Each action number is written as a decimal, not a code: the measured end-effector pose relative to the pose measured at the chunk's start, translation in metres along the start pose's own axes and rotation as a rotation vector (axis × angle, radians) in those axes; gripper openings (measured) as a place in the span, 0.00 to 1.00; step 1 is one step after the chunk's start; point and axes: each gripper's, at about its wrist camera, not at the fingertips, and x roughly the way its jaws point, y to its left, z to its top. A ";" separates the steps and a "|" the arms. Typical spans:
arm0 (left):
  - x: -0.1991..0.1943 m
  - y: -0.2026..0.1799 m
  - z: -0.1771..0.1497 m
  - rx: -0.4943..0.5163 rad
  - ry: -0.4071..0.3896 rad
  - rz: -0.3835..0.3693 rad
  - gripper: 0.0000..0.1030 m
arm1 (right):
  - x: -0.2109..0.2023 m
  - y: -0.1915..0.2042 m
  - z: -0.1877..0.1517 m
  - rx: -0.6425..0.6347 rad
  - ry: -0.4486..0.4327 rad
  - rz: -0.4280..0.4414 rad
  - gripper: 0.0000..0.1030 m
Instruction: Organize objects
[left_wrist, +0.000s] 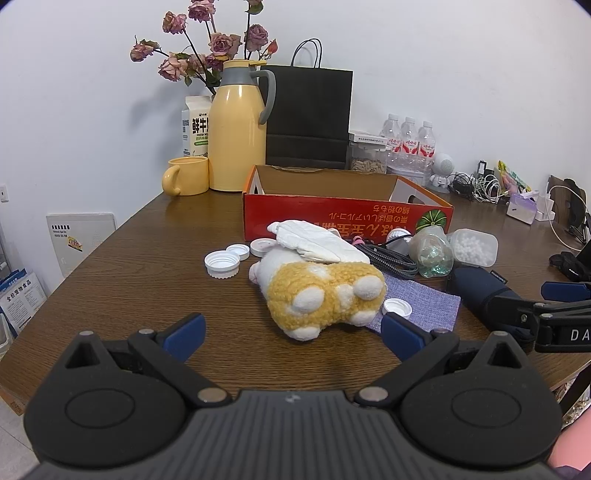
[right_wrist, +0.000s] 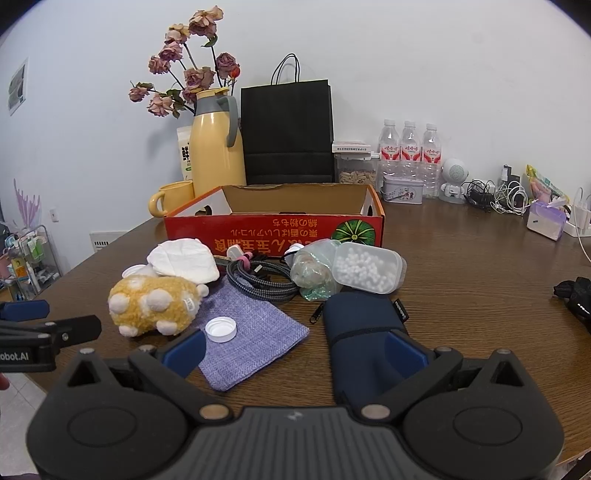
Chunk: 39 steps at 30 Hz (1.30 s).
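Both grippers hang low over the near edge of the wooden counter (left_wrist: 147, 236), jaws spread wide and holding nothing. The left gripper (left_wrist: 293, 330) faces the yellow-and-white plush toy (left_wrist: 321, 291), which lies on its side just ahead of the blue fingertips, not touching them. The right gripper (right_wrist: 295, 350) sits over the purple woven pouch (right_wrist: 255, 332) and the dark blue soft case (right_wrist: 364, 332); its right finger overlaps the case, though contact cannot be told.

The clutter lies in front of the open red cardboard box (right_wrist: 273, 230), whose inside looks bare from both cameras. A white folded cloth (left_wrist: 317, 242) rests on the plush. Beside it are a coiled braided cable (right_wrist: 258, 277), a crumpled clear bag (right_wrist: 314, 271) and a clear tub of white beads (right_wrist: 365, 269).

The left view alone shows three white bottle caps (left_wrist: 229, 256) grouped on the counter left of the plush, and a fourth cap (left_wrist: 397, 308) at the pouch's edge beside the toy. The right view shows that last cap (right_wrist: 220, 329) lying on the pouch, but the plush hides most of the group of three. Only the right view shows the small lavender tin (right_wrist: 402, 189) behind the box and the case's zipper pull (right_wrist: 315, 315).

Behind stand a yellow thermos jug (left_wrist: 238, 129), a yellow mug (left_wrist: 186, 181) and a black paper bag (left_wrist: 308, 118).
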 end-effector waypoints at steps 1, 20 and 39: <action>0.000 0.000 0.000 0.000 0.001 0.000 1.00 | 0.000 0.000 0.000 0.000 0.001 0.000 1.00; 0.007 0.002 -0.003 -0.008 0.012 0.006 1.00 | 0.006 -0.018 -0.004 0.017 -0.003 -0.041 1.00; 0.072 0.013 0.048 -0.163 0.107 0.067 1.00 | 0.075 -0.065 0.005 -0.005 0.164 -0.021 0.78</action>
